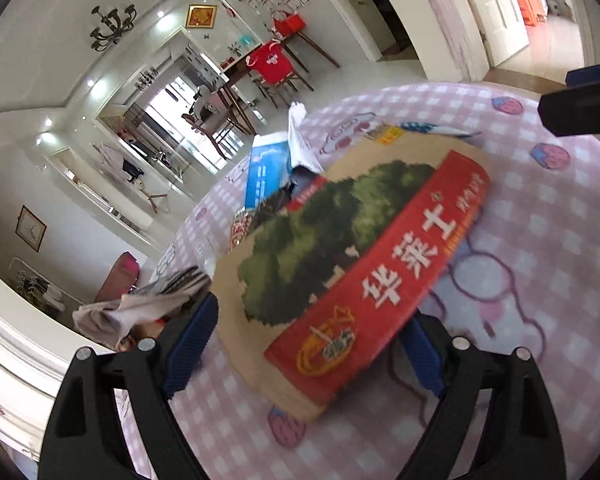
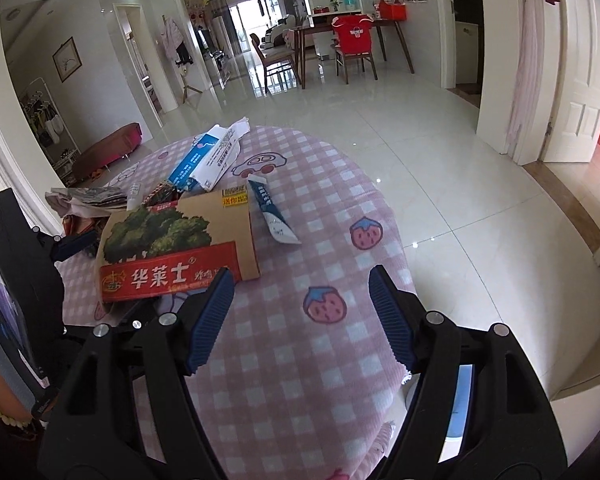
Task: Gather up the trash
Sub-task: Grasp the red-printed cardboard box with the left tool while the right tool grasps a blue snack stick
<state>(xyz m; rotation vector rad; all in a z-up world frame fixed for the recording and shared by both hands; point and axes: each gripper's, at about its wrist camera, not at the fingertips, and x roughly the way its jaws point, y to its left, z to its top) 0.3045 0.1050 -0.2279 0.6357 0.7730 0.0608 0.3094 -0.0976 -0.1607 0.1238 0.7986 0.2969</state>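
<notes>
A flattened cardboard box [image 1: 340, 264] with a red band and a green tree print lies on the pink checked tablecloth [image 1: 540, 280]. My left gripper [image 1: 308, 344] is open, its blue pads [image 1: 192, 344] either side of the box's near end; I cannot tell if they touch it. The box also shows in the right wrist view [image 2: 172, 248]. My right gripper [image 2: 302, 320] is open and empty over the cloth, right of the box. Beyond the box lie a blue-white wrapper [image 2: 274, 216], a blue-white carton [image 2: 208, 160] and crumpled paper [image 2: 88, 198].
The cloth-covered table's far and right edge [image 2: 396, 248] drops to a glossy tiled floor [image 2: 440, 140]. The left gripper's body [image 2: 24, 280] stands at the left of the right wrist view. A dining table and chairs [image 2: 356, 48] stand far back.
</notes>
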